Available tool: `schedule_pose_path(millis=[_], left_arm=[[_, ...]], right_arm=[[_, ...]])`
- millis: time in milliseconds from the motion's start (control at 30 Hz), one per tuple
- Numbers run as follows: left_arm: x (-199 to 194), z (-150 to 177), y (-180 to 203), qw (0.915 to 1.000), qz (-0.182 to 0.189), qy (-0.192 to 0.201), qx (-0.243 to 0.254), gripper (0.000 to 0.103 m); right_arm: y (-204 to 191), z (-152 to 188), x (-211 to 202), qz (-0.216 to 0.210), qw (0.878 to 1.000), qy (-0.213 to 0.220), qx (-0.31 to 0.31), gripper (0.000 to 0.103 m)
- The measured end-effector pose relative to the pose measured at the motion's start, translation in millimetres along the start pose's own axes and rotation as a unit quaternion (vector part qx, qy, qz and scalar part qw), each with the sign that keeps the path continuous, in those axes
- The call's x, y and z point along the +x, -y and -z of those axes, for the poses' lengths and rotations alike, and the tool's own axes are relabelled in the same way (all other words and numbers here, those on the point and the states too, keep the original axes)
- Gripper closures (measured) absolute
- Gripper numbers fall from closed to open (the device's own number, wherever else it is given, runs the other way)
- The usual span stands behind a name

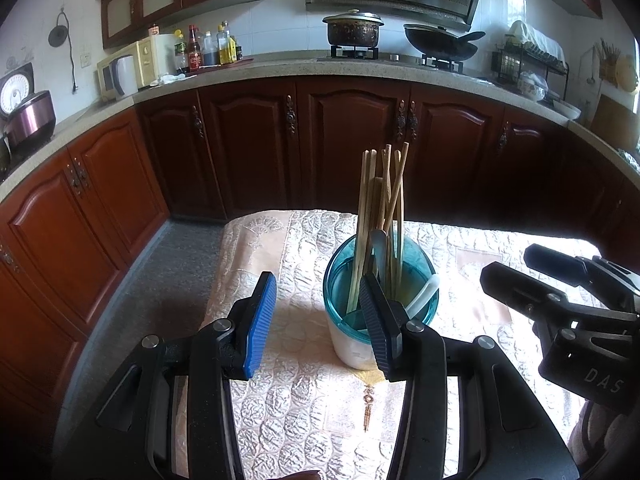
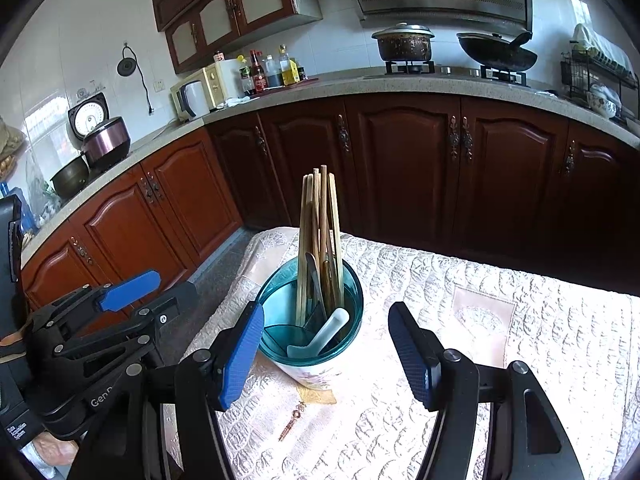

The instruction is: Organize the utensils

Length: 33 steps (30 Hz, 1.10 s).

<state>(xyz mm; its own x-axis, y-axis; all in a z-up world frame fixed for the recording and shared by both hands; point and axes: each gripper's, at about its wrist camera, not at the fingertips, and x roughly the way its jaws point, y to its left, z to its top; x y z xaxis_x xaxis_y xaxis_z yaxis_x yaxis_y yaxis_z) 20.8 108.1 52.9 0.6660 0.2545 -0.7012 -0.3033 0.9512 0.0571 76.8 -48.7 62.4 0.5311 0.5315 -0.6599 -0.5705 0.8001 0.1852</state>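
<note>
A utensil holder [image 1: 347,345] with a teal rim and white base stands on the quilted tablecloth. Several wooden chopsticks [image 1: 376,196] stand upright in it, and a white spoon [image 1: 425,292] leans on its rim. My left gripper [image 1: 319,320] is open and empty just in front of the holder; its right finger overlaps the cup in this view. From the right wrist, the holder [image 2: 312,372], chopsticks [image 2: 320,220] and spoon [image 2: 333,328] sit just beyond my open, empty right gripper [image 2: 328,356]. Each gripper shows in the other's view: right [image 1: 510,263], left [image 2: 154,296].
The cream quilted cloth [image 2: 460,300] covers the table, with a small brown ornament [image 2: 294,420] near the holder's base. Dark wooden cabinets [image 1: 248,140] and a stone counter with a stove, pots and bottles run behind. Grey floor [image 1: 160,272] lies left of the table.
</note>
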Motion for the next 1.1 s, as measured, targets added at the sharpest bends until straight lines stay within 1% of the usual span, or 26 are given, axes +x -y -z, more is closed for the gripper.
schedule_pose_path(millis=[700,867,1100], left_arm=[[3.5,1.9,4.0,1.0000,-0.006,-0.001,0.003,0.060],[3.1,2.4,9.3,0.9998,-0.016,0.000,0.015,0.060],[3.3,2.3,8.5,0.9998,-0.014,0.000,0.013,0.060]], right_arm=[[6.4,3.4,4.8,-0.001,1.000,-0.005,0.007,0.041],[3.9,3.1,4.7,-0.002,1.000,-0.005,0.006,0.041],[4.4,4.4,5.4,-0.002,1.000,-0.007,0.006,0.041]])
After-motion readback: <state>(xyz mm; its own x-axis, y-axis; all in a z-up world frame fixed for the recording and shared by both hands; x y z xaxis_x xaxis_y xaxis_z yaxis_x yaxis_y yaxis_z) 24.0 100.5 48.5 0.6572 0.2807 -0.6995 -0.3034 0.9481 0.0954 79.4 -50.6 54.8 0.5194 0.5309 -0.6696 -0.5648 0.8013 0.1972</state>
